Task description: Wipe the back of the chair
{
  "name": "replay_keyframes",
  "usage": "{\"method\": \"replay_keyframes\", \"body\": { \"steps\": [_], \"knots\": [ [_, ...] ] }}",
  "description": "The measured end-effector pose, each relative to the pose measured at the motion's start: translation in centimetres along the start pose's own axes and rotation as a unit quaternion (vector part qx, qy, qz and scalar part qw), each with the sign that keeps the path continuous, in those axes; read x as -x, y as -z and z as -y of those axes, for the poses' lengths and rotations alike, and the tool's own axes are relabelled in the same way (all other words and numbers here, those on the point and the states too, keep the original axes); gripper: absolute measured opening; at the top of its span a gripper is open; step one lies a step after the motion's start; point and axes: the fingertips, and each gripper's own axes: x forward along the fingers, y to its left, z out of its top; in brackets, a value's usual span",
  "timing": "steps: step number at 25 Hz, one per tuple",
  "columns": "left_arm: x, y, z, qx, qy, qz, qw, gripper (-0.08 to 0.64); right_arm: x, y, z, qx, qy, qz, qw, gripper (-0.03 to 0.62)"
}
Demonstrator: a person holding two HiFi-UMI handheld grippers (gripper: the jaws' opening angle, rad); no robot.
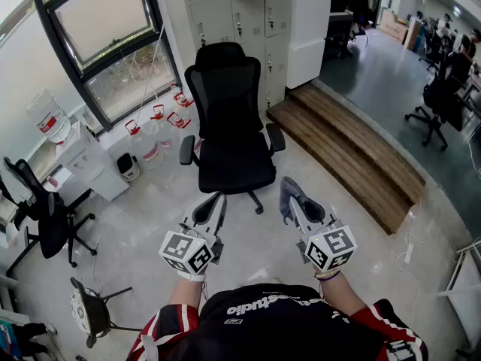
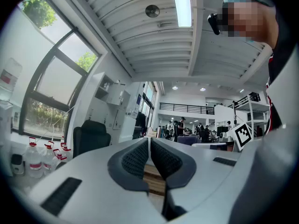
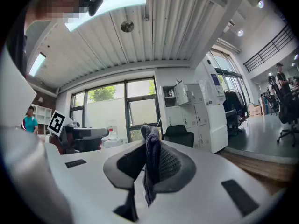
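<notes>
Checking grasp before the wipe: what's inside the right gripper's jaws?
A dark grey-blue cloth is pinched in the right gripper, jaws closed on it, its folded top poking past the tips. How far it runs down between them is covered.

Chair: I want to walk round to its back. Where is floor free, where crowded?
Free: the pale floor in front of the chair, and the strip between it and the wooden steps. Crowded: the water jugs on its other side.
</notes>
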Motion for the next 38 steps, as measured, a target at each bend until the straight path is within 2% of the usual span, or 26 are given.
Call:
{"method": "replay_keyframes", "body": {
  "steps": [19,31,38],
  "knots": [
    [-1.1,0.1,1.2,0.001,-0.006,-0.004,1.0000,0.034,0.1,0.4,1.2,0.018,-0.014,-0.016,1.000,0.064],
    [-3.0,1.1,4.3,-0.009,-0.017,-0.010,0.9998,0.034,1.4,1.9,4.0,-0.007,-0.046,-0.026,0.999,0.064],
    [-4.1,2.7,1.8,0.003,-0.032,-0.025,0.9992,0.034,-1.4,3.4,4.9,-0.025,-0.062,-0.039,0.997,0.064]
  ]
}}
